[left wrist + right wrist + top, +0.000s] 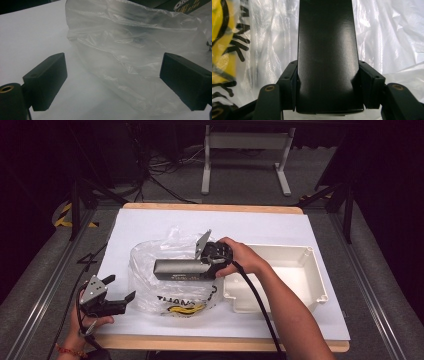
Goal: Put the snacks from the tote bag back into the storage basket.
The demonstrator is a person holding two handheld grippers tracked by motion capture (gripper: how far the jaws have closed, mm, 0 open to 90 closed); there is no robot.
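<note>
Table (150, 220) under white sheet. White tray (300, 270) just right of right gripper (207, 262). Clear plastic bag (150, 255) lies beneath and ahead of right gripper; left gripper (117, 297) sits near its left edge, jaws wide apart, empty. Right gripper clamped on long dark box (327, 55), held over the bag, possibly touching it.

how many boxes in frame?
1: a long dark box clamped in the right gripper over the plastic bag. The bag could hide more.
</note>
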